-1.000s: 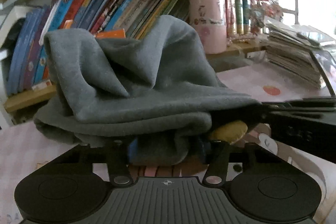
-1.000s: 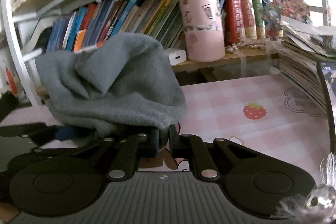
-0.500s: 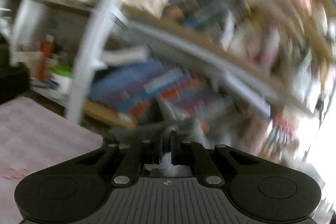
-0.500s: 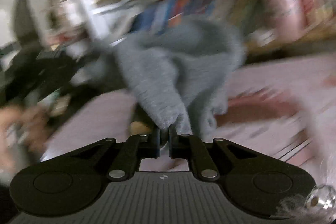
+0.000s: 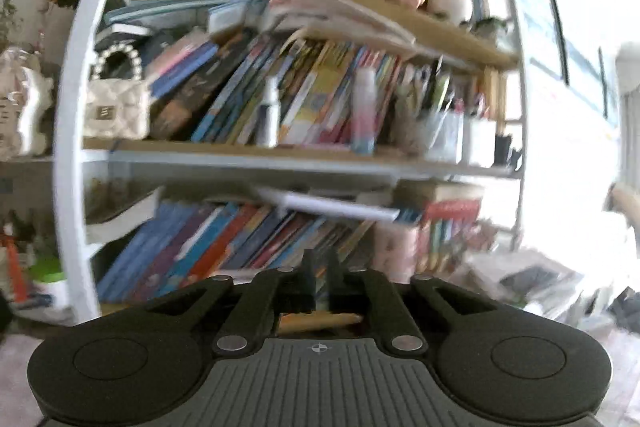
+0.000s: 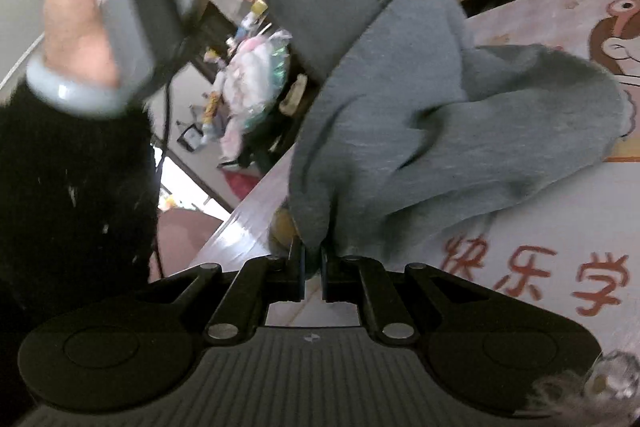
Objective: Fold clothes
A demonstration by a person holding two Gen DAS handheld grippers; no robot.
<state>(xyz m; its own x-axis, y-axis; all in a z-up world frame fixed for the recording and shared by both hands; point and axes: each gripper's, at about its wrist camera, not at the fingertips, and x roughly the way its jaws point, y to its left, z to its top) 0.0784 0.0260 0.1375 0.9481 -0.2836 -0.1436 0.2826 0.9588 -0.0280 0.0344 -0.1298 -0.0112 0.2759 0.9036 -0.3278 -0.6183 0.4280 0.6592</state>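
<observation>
Pinching a bunched edge of the grey garment point(image 6: 440, 107), the right gripper point(image 6: 312, 259) should lift slowly so the cloth on the table point(image 6: 560, 227) unfurls (left gripper point(image 5: 318, 267) nearly closed, empty, raised toward shelves).

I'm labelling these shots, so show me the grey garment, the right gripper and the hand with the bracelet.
grey garment point(image 6: 460, 115): right wrist view, middle of the bunched cloth.
right gripper point(image 6: 313, 259): right wrist view, between the fingertips pinching the cloth.
hand point(image 6: 92, 11): right wrist view, back of the hand.
</observation>
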